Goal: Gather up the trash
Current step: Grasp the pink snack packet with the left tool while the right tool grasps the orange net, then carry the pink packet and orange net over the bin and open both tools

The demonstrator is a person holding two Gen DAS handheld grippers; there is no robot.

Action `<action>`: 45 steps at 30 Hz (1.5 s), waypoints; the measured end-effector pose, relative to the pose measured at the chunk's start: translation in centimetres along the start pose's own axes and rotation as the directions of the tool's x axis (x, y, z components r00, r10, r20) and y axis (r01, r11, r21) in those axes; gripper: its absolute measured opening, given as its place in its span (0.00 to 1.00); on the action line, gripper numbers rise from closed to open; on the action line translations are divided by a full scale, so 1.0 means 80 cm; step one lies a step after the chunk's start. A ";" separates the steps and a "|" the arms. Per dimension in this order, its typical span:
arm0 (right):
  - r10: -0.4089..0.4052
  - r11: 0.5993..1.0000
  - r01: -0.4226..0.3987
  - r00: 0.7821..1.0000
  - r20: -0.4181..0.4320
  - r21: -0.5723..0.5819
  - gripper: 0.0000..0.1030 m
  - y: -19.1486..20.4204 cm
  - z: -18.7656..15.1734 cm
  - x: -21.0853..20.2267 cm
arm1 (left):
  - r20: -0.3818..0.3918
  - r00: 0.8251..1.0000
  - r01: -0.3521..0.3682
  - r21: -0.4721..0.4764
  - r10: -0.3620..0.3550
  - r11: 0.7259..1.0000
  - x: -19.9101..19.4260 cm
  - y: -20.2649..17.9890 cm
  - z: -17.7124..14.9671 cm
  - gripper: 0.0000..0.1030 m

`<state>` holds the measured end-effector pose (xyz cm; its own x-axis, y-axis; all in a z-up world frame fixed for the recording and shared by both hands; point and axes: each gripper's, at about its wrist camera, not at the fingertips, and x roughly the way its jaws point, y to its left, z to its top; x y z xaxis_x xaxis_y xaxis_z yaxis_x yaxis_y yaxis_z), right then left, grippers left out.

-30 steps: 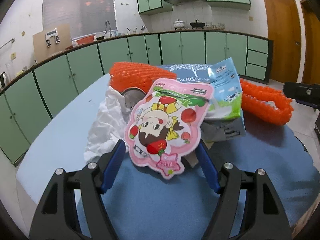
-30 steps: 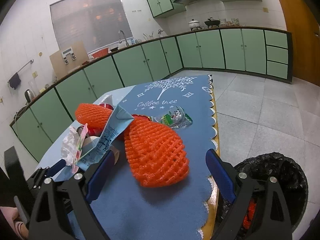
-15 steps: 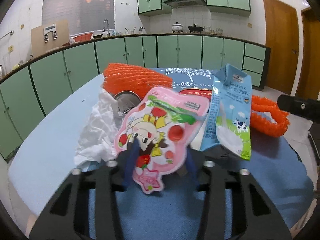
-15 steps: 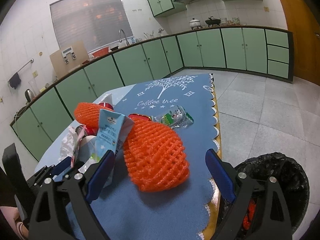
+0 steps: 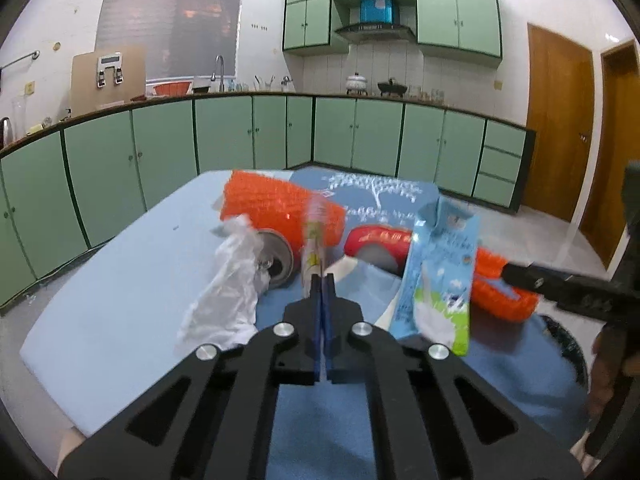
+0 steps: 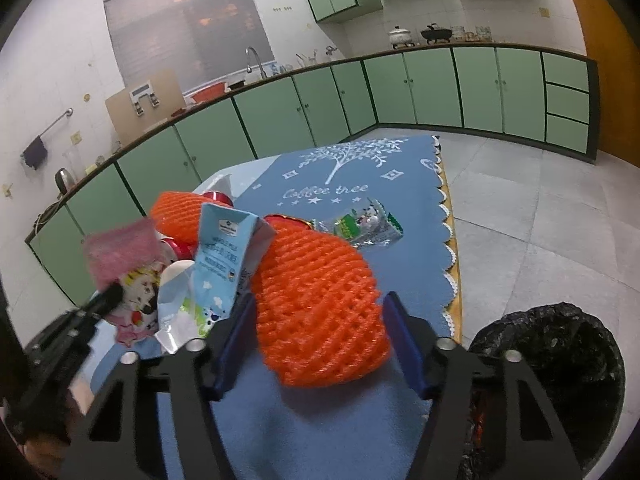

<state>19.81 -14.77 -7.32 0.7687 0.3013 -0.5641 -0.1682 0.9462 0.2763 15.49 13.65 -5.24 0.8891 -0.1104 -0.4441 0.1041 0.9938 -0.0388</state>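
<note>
My left gripper (image 5: 322, 280) is shut on the pink cartoon snack pouch (image 5: 313, 236), seen edge-on and lifted above the table; the pouch also shows in the right wrist view (image 6: 128, 276). My right gripper (image 6: 320, 312) is open, its fingers on either side of an orange foam net (image 6: 320, 304) lying on the blue mat. A blue milk carton (image 5: 440, 280) leans upright beside it and also shows in the right wrist view (image 6: 218, 264). A second orange net (image 5: 276, 210), an open can (image 5: 274, 262), a red can (image 5: 378, 242) and white crumpled plastic (image 5: 228, 292) lie together.
A black-lined trash bin (image 6: 548, 364) stands on the floor at the table's right edge. A green-and-silver wrapper (image 6: 362, 226) lies farther along the blue mat (image 6: 360, 188). Green cabinets ring the room.
My left gripper has shut on the pink pouch and lifted it, turning it edge-on. The milk carton has tipped upright. My right gripper has moved forward around the orange net.
</note>
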 end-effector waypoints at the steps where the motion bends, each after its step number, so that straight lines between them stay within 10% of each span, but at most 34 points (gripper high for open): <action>1: -0.007 1.000 0.007 1.000 -0.011 -0.001 0.44 -0.002 0.000 0.002 | 0.008 1.000 0.002 0.002 -0.002 1.000 -0.003 0.000 0.002 0.00; 6: 0.008 1.000 -0.009 1.000 -0.018 -0.007 0.10 -0.005 -0.002 0.000 | 0.036 0.999 0.012 0.008 -0.012 1.000 -0.012 -0.004 0.008 0.00; 18: 0.080 0.997 -0.082 0.991 0.107 0.015 0.08 -0.005 0.015 -0.063 | 0.113 0.993 0.043 0.014 -0.044 0.999 -0.042 -0.011 0.024 0.00; 23: 0.064 0.998 -0.064 0.997 0.035 -0.012 0.09 0.002 0.003 -0.054 | 0.106 0.992 0.063 0.027 -0.065 0.998 -0.041 -0.017 0.024 0.00; 31: -0.066 0.997 0.067 0.998 0.025 -0.046 0.56 0.000 -0.013 -0.047 | 0.081 0.995 0.057 0.056 -0.062 0.997 -0.037 -0.026 0.012 0.00; 40: -0.041 0.999 0.040 0.998 -0.045 -0.013 0.64 -0.014 -0.022 -0.014 | 0.060 0.997 0.052 0.073 -0.056 0.996 -0.030 -0.037 0.005 0.00; 45: 0.029 1.000 -0.029 0.997 -0.067 0.004 0.23 -0.011 -0.023 -0.007 | 0.053 0.997 0.045 0.086 -0.050 0.995 -0.027 -0.040 0.004 0.00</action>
<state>18.39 -15.52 -8.72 0.7206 0.3362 -0.6063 -0.1884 0.9366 0.2954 13.38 10.74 -3.83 0.9051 -0.1605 -0.3937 0.1824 0.9830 0.0186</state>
